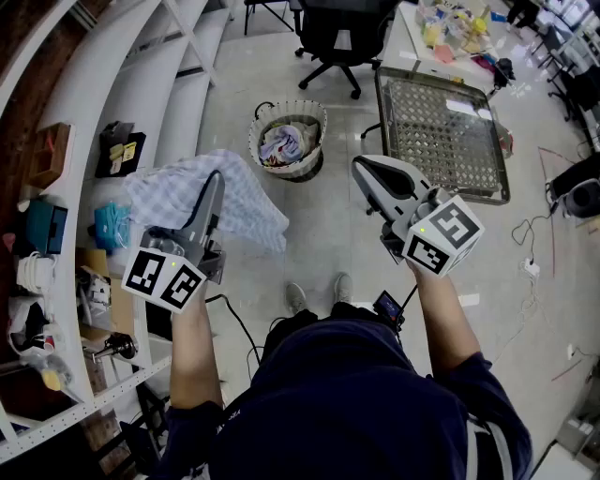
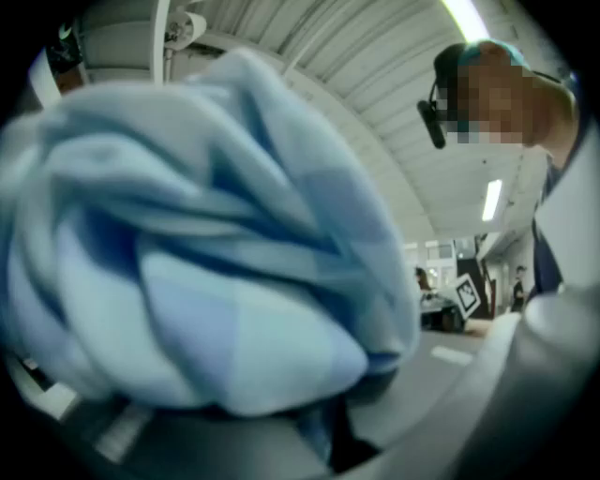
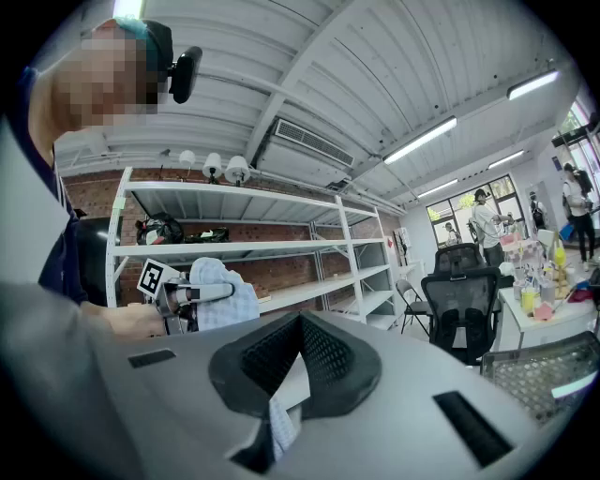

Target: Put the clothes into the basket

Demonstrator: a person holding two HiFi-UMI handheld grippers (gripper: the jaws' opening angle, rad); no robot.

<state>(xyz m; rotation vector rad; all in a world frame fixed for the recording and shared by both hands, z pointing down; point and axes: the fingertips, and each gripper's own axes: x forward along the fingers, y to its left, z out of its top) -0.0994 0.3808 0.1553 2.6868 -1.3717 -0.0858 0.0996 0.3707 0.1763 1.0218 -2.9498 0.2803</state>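
Observation:
My left gripper [image 1: 217,180] is shut on a light blue checked cloth [image 1: 202,199], held up at chest height at the left of the head view. In the left gripper view the bunched cloth [image 2: 206,253] fills the frame and hides the jaws. My right gripper [image 1: 367,173] is held level at the right, apart from the cloth, with its jaws closed together at the tips. In the right gripper view a small scrap of checked fabric [image 3: 279,420] shows low between the pads [image 3: 323,361]. A round wicker basket [image 1: 265,155] with clothes in it stands on the floor ahead, between the two grippers.
White metal shelving [image 1: 112,103] with boxes and tools runs along the left. A metal mesh cart [image 1: 441,131] stands right of the basket, with a black office chair [image 1: 342,33] and a cluttered table [image 1: 450,28] behind. Cables [image 1: 539,234] lie on the floor at the right.

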